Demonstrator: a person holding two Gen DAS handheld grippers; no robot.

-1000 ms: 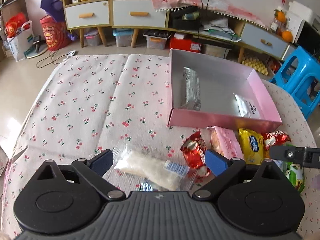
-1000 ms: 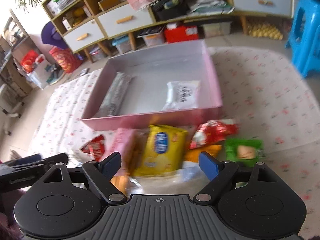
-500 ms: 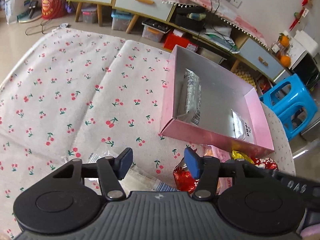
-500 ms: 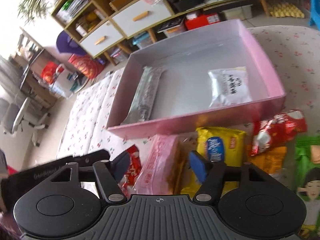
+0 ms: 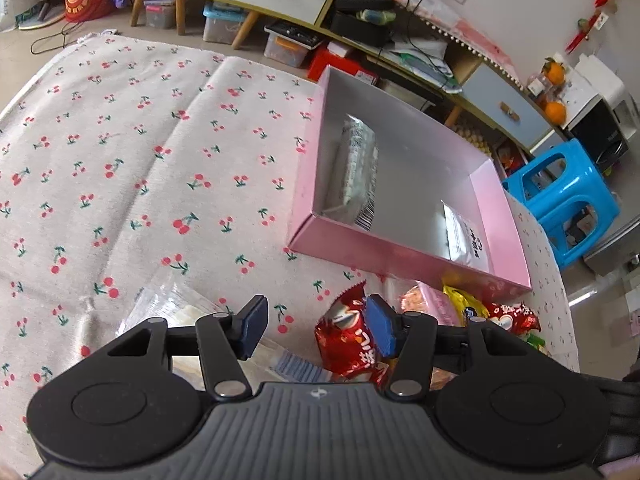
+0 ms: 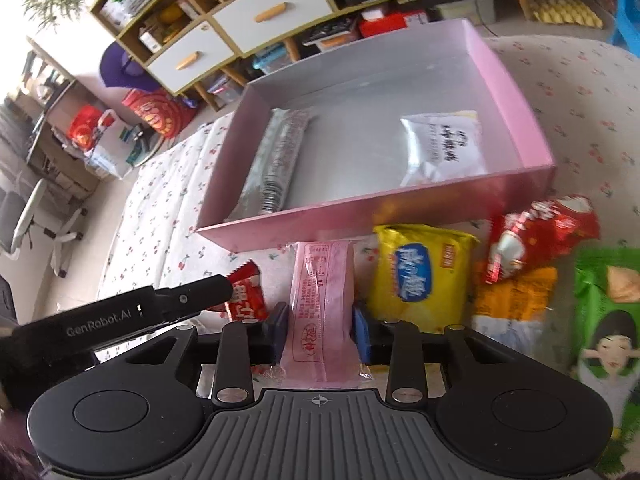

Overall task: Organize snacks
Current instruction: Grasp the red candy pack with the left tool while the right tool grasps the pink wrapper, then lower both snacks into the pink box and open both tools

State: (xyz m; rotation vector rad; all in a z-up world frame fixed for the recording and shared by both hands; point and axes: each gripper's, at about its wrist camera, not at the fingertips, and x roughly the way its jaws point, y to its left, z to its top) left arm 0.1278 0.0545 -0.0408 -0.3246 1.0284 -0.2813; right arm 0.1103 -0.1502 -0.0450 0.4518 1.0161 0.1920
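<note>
A cluttered living room with low cabinets and storage bins lies behind a table covered in a cherry-print cloth (image 5: pixel 120 152). On the cloth sits a shallow pink box (image 6: pixel 516 92), already holding a long silver packet (image 6: pixel 280 160) on its left and a white pouch (image 6: pixel 444 144) on its right. Loose snacks lie in a row just near of the box's front wall.

The right gripper (image 6: pixel 320 330) has its jaws closing on the pink wafer packet (image 6: pixel 324 300), the pads pressing its two long sides. The left gripper (image 5: pixel 314 326) stands half spread above a clear bag (image 5: pixel 176 300) and a red packet (image 5: pixel 352 344); its right pad overlaps the red packet, but I cannot tell whether anything is really pinched.

To do this step well, I would judge that the right hand should lift the pink packet straight up until it clears the front wall, then carry it far over the rim and set it in the bare middle of the box between the two things already there. The packet is soft, so a firm but unhurried hold seems wise. The yellow bag (image 6: pixel 420 272) lies just beside it and could drag along.

Against the earlier frames, both grippers have narrowed from wide open, and both have dropped nearer to the snacks; the pink packet lay untouched then.
</note>
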